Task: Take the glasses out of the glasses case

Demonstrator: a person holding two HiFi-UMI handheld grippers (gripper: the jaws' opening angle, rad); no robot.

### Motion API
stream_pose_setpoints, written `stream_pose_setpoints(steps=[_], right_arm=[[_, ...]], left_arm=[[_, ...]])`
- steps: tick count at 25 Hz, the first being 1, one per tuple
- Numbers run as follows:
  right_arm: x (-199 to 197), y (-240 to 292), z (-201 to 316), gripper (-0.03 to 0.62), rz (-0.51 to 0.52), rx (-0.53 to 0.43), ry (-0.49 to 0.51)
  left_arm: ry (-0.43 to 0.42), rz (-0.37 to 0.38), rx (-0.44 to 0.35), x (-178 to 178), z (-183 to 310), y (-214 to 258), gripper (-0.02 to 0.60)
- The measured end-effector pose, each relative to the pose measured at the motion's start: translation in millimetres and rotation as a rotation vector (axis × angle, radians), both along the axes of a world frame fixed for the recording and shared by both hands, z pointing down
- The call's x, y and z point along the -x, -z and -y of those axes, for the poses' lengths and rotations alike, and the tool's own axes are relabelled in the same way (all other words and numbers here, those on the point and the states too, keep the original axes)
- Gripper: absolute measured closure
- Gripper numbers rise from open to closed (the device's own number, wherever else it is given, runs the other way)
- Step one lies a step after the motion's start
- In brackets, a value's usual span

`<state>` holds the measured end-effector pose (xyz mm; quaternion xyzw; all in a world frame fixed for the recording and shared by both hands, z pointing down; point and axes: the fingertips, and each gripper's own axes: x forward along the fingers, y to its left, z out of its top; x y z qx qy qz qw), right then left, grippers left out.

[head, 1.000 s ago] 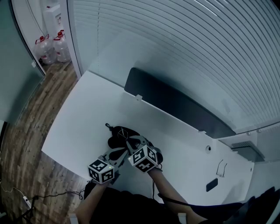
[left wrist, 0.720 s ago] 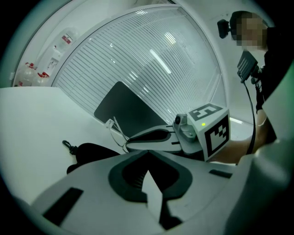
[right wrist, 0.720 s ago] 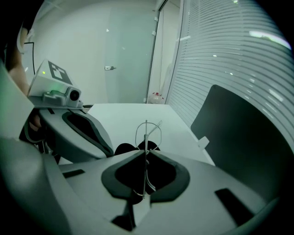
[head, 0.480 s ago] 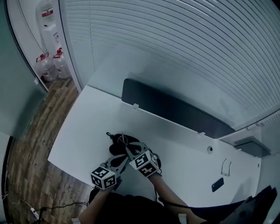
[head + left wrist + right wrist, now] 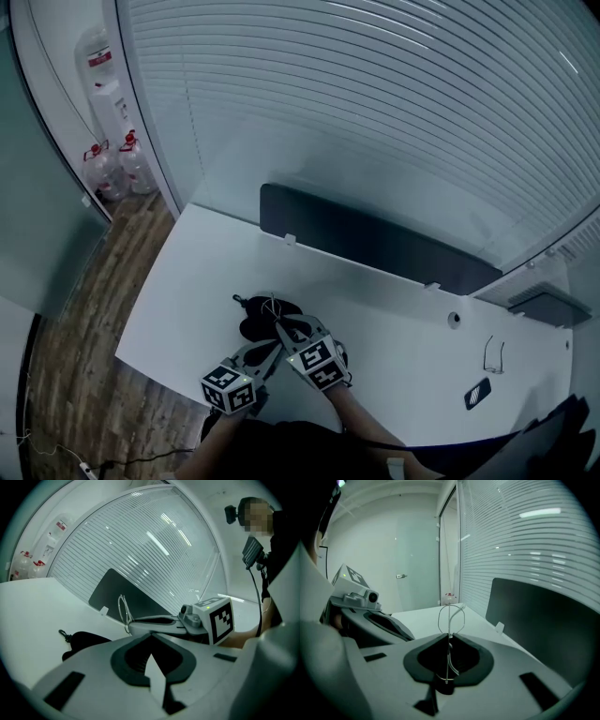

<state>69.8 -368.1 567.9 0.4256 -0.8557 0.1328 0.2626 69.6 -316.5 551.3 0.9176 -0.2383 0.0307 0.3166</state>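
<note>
1. The right hand-held gripper (image 5: 449, 637) has its jaws closed on the thin silver wire-framed glasses (image 5: 451, 615). The lens rims stand upright above the jaw tips, and one temple runs down between the pads.
2. The left hand-held gripper (image 5: 151, 634) has its jaws brought together at the tips. Nothing can be seen between them.
3. In the head view both hand-held grippers sit at lower centre of the frame. The left one (image 5: 267, 347) and the right one (image 5: 279, 325) converge over the black soft glasses case (image 5: 258, 317).
4. The case lies on the white tabletop (image 5: 187, 281) near its lower edge, with a small clip at its upper left end.
5. In the left gripper view the glasses (image 5: 123, 613) show above and to the right of the case (image 5: 86, 641), with a gap between them.
6. A dark grey partition panel (image 5: 375, 239) stands along the upper edge of the tabletop.
7. A second pair of glasses (image 5: 494, 355) and a black flat phone-like item (image 5: 477, 394) lie at the right of the frame, well apart from the case.
</note>
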Motion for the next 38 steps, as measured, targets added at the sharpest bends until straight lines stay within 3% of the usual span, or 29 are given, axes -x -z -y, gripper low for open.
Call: stream_pose_setpoints(steps=[5,13,25,38], right_arm=[[-3,16,-7,0.554,0.057,-0.079,-0.053],[-7,26,-21,0.554,0.166,-0.103,-0.097],[-2,45,-50,0.554,0.176,-0.173,-0.075],[13,57,-115,0.554,0.247,-0.218,-0.068]], left_arm=[[-0.003,-0.005,-0.031,-1,-7,11,0.572],[-0.021,0.016,-0.071,-3,-21,20,0.572],[-0.018,0.028,-0.135,1,-51,35,0.572],[0.001,0.069,-0.181,15,-116,44,0.572]])
